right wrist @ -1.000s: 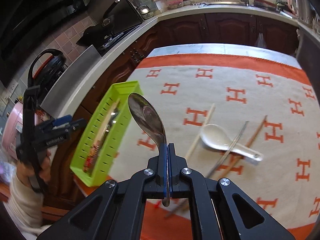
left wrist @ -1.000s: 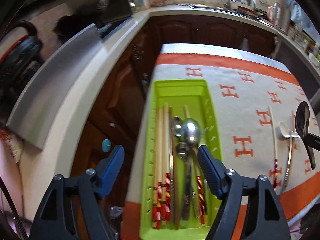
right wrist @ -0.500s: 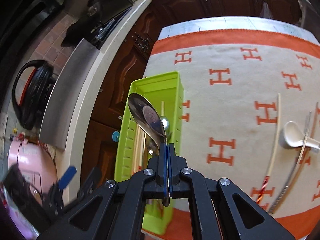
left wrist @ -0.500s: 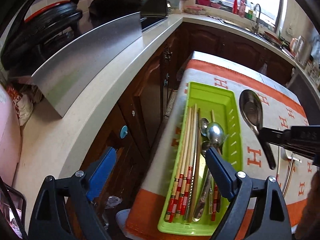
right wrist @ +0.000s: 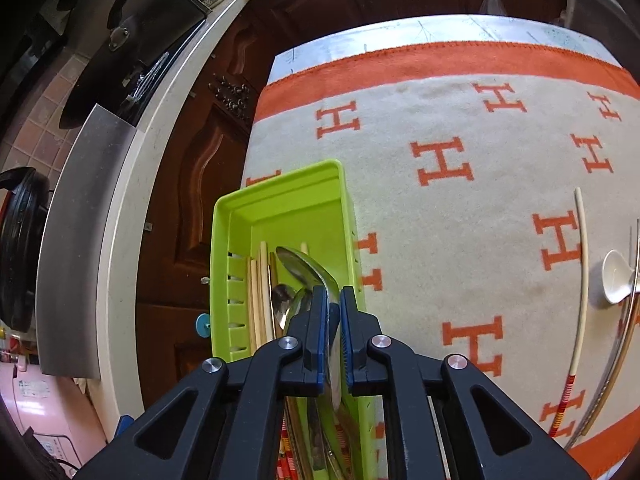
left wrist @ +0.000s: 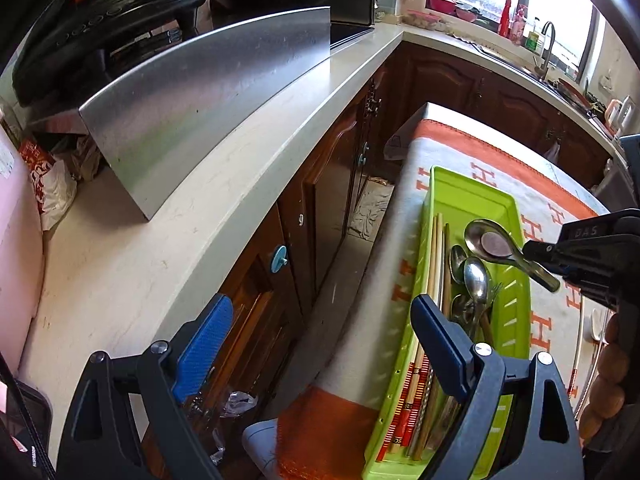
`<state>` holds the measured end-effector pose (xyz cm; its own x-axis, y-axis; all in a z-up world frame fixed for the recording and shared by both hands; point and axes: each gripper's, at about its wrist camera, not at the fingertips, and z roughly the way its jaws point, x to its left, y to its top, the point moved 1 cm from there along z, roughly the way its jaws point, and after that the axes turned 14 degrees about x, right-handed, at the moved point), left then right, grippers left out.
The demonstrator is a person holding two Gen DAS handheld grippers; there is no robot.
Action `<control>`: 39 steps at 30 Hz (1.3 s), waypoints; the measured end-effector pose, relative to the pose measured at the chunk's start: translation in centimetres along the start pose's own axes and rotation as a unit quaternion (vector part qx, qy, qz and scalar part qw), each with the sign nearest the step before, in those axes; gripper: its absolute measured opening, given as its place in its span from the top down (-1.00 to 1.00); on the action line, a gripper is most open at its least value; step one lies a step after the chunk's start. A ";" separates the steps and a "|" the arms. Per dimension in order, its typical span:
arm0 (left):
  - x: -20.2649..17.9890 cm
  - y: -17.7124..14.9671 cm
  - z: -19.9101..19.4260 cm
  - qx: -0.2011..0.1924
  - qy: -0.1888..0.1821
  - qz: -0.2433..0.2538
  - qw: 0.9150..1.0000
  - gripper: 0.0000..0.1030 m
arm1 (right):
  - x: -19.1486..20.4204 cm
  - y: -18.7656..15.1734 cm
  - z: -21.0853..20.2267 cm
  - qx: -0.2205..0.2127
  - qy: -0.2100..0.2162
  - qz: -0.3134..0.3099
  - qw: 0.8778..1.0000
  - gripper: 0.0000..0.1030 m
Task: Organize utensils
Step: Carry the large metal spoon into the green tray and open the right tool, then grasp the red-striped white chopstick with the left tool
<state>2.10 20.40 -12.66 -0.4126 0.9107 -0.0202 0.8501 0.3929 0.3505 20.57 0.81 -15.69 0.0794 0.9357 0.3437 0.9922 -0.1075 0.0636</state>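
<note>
Right claw (right wrist: 331, 316) now over the green tray (right wrist: 280, 184), a second ago out over the table cloth (right wrist: 460, 240); blue pads slightly parted beside the big metal spoon (left wrist: 490, 240), so grip looks loosened, spoon bowl low above spoons (left wrist: 474, 276) and chopsticks (left wrist: 434, 264) already in the tray, release judged to be underway. Left claw (left wrist: 320, 344) spread wide, holding nothing, swung off the tray's left edge toward the cabinets (left wrist: 320, 208). Farther right on the cloth, waiting for pickup: white ceramic spoon (right wrist: 614, 280), loose chopstick (right wrist: 580, 280)
</note>
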 end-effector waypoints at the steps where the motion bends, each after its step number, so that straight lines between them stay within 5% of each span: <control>1: 0.0 0.0 0.1 0.001 0.001 0.001 1.000 -0.74 | 0.0 0.1 -0.1 -0.004 -0.002 -0.004 1.000 0.87; 20: -1.9 -1.0 0.1 0.019 0.005 0.009 1.000 -0.74 | -0.7 -4.9 -4.9 -0.017 0.004 -0.089 0.996 0.86; 39: -9.4 -4.2 -3.1 0.007 0.000 0.075 0.997 -0.74 | -7.9 -9.6 -11.3 -0.074 -0.022 -0.137 0.988 0.86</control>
<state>1.42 9.84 -11.06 -0.2811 0.9592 0.0313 0.9065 0.2547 0.3367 9.33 -9.34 -8.43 -0.1827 0.9500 0.2530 0.9522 0.1069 0.2862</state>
